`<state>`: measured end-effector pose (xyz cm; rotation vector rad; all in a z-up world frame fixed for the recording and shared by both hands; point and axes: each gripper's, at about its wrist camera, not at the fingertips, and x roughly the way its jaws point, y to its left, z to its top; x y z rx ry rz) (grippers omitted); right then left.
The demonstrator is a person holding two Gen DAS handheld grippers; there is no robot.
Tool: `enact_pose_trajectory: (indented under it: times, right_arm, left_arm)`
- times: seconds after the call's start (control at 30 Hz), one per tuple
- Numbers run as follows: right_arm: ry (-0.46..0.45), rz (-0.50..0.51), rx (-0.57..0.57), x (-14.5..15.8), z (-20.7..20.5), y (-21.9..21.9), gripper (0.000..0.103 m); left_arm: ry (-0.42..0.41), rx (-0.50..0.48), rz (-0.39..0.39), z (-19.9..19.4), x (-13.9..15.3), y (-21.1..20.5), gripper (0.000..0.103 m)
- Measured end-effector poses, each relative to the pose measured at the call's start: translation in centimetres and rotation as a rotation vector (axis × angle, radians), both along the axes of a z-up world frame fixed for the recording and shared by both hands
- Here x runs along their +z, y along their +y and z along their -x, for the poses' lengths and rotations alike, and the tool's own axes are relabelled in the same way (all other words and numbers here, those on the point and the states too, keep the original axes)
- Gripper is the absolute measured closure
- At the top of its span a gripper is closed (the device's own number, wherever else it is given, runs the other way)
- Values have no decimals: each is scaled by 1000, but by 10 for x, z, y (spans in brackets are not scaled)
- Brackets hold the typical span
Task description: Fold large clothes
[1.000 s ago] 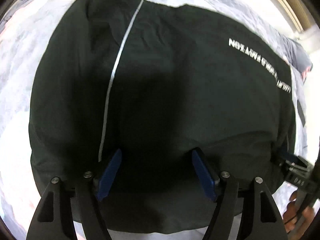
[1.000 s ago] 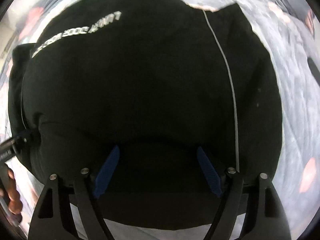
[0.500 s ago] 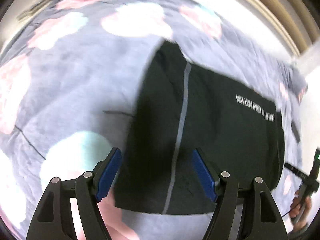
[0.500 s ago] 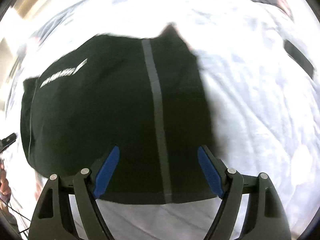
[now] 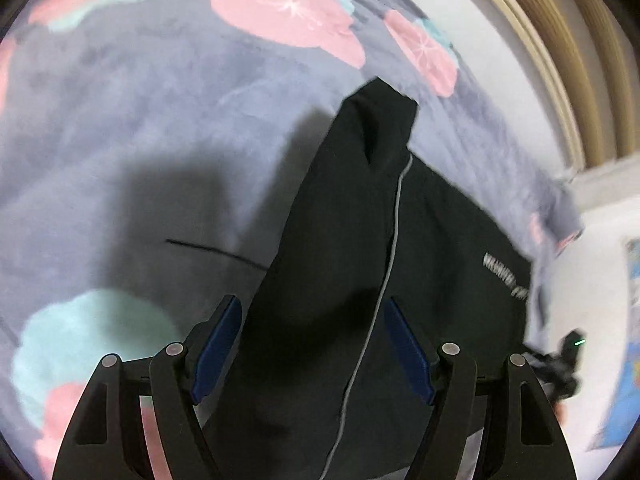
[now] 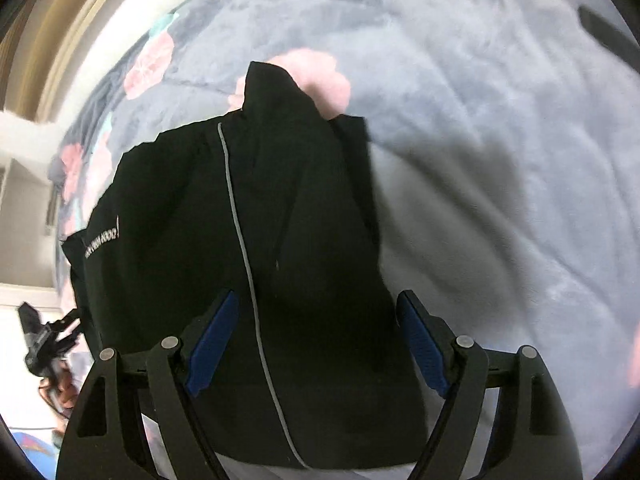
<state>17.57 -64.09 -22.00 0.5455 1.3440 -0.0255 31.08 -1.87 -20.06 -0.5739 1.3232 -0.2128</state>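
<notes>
A black garment (image 5: 352,264) with a thin grey stripe and small white lettering lies folded on the bed. It also shows in the right wrist view (image 6: 256,240). My left gripper (image 5: 312,348) is open and empty, raised above the garment's near left part. My right gripper (image 6: 316,344) is open and empty, raised above the garment's near right part. One narrow end of the garment points away from me.
The bed is covered by a grey-blue blanket (image 5: 140,128) with pink and mint flower prints; it also shows in the right wrist view (image 6: 500,140). A wooden frame (image 5: 560,60) runs along the far side. The other gripper shows at the side in each view.
Both grippers have pulled up and back from the garment, which now looks smaller and farther. Both stayed open.
</notes>
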Motion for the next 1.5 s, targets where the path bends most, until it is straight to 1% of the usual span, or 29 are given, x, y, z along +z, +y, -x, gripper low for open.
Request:
enact_pose_trajectory:
  times: [0.1, 0.13, 0.17, 0.23, 0.33, 0.4, 0.43, 0.5, 0.57, 0.6, 0.67, 0.77, 0.87, 0.93, 1.03, 1.07, 1.1, 1.13, 1.17, 1.2, 1.23, 1.27, 1.3, 1.33, 1.37, 1.43, 1.5]
  right_arm:
    - [21, 28, 35, -14, -14, 0, 20]
    - [26, 19, 48, -17, -16, 0, 20]
    - [36, -1, 60, -20, -19, 0, 19]
    - [57, -25, 77, -30, -24, 3, 15]
    - [57, -38, 111, -45, -35, 1, 9]
    - [63, -70, 116, -52, -38, -2, 4]
    - [72, -102, 115, -58, -41, -5, 3]
    - [97, -173, 106, -70, -46, -11, 0]
    - [100, -239, 111, -80, -47, -21, 0]
    - [98, -253, 121, -82, -46, -23, 0]
    - [85, -274, 149, -86, -47, -25, 0]
    - [68, -264, 172, -84, -47, -26, 0]
    - [50, -235, 185, -82, -45, -26, 0]
    - [47, -243, 182, -83, -46, -29, 0]
    - [32, -235, 172, -80, -44, -29, 0]
    - [16, -219, 171, -76, -42, -28, 6]
    - [-6, -192, 175, -70, -39, -28, 10]
    - [-25, -162, 184, -63, -36, -26, 18]
    - [-46, -121, 202, -53, -33, -22, 28]
    - [-59, -92, 218, -46, -31, -17, 33]
    - [-71, -63, 235, -38, -28, -14, 42]
    - [-80, -40, 248, -32, -26, -13, 52]
    - [-90, -13, 264, -25, -24, -10, 56]
    - [-101, 15, 280, -17, -21, -6, 64]
    - [-111, 45, 289, -8, -18, -3, 68]
    - [-129, 90, 290, 8, -12, 3, 73]
    - [-165, 120, 302, 29, -1, 15, 75]
  left_arm:
    - [0, 13, 46, -7, -15, 3, 28]
    - [9, 6, 60, -12, -19, 4, 27]
    - [27, -3, 92, -15, -25, 3, 28]
    - [68, -25, 163, -21, -37, 0, 28]
    - [102, -79, 200, -28, -46, -7, 28]
    - [137, -115, 262, -32, -56, -12, 28]
    - [163, -135, 322, -34, -64, -17, 28]
    - [174, -155, 382, -36, -72, -21, 27]
    - [178, -160, 395, -39, -77, -23, 27]
    - [181, -159, 405, -40, -79, -24, 27]
    - [181, -165, 402, -40, -79, -27, 27]
    - [178, -177, 388, -40, -80, -34, 27]
    - [206, -160, 413, -41, -86, -39, 23]
    - [224, -137, 427, -42, -91, -42, 21]
    - [215, -122, 417, -40, -90, -47, 21]
    - [204, -120, 406, -39, -87, -49, 21]
    - [194, -118, 391, -36, -82, -52, 26]
    - [191, -112, 385, -32, -78, -56, 35]
    - [189, -103, 385, -28, -76, -61, 39]
    - [181, -90, 386, -24, -71, -62, 47]
    - [159, -82, 377, -19, -63, -64, 55]
    - [135, -81, 366, -14, -54, -67, 58]
    - [116, -80, 356, -10, -46, -70, 62]
    - [96, -78, 350, -6, -38, -72, 63]
    - [74, -66, 365, 2, -26, -75, 64]
    - [17, -35, 440, 20, -3, -78, 64]
    - [-40, -32, 483, 39, 20, -81, 65]
